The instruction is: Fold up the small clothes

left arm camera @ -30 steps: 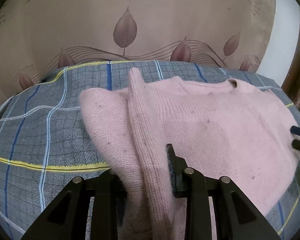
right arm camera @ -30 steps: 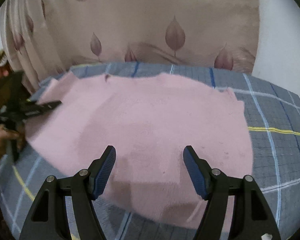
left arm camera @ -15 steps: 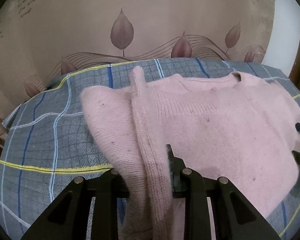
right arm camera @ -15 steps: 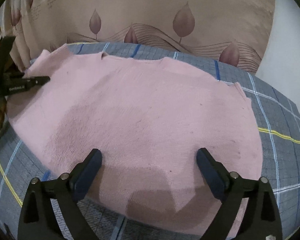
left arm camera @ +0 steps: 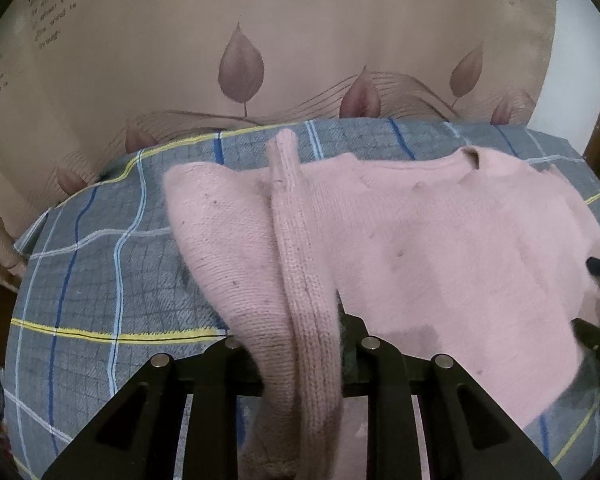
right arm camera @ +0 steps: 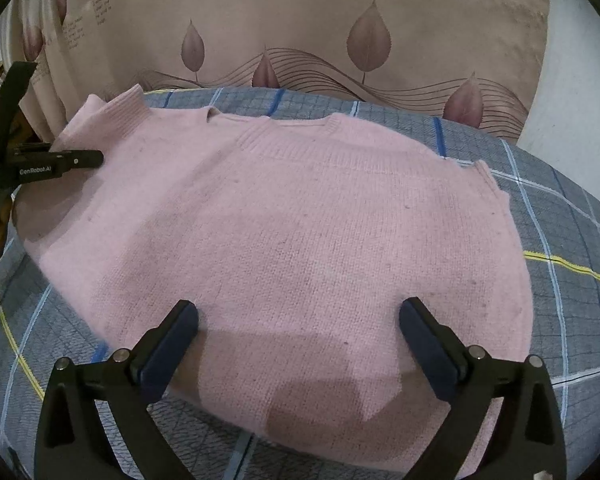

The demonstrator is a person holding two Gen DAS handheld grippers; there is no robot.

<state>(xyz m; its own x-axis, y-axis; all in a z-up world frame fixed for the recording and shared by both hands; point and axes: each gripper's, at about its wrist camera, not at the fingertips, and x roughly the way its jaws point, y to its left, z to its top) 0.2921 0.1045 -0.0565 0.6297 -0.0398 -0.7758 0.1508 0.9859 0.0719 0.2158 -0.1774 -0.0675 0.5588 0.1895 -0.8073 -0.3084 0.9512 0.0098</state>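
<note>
A pink knitted sweater point(right arm camera: 300, 232) lies flat on a grey plaid blanket point(right arm camera: 572, 240), neck toward the curtain. My left gripper point(left arm camera: 296, 340) is shut on the sweater's left sleeve point(left arm camera: 300, 264), which drapes over its fingers and lifts off the blanket. The left gripper also shows in the right wrist view point(right arm camera: 96, 158) at the sweater's left edge. My right gripper point(right arm camera: 298, 316) is open and empty, its blue pads point(right arm camera: 172, 340) spread wide just above the sweater's lower body. Its fingertips show at the right edge of the left wrist view point(left arm camera: 596, 300).
A beige curtain with leaf prints point(right arm camera: 368, 40) hangs right behind the blanket's far edge. A white wall point(right arm camera: 572, 80) stands at the right. The blanket point(left arm camera: 100, 280) drops away at its left and front edges.
My right gripper has opened wider and pulled back and up over the sweater's lower part. My left gripper has lifted the sleeve slightly, still shut on it.
</note>
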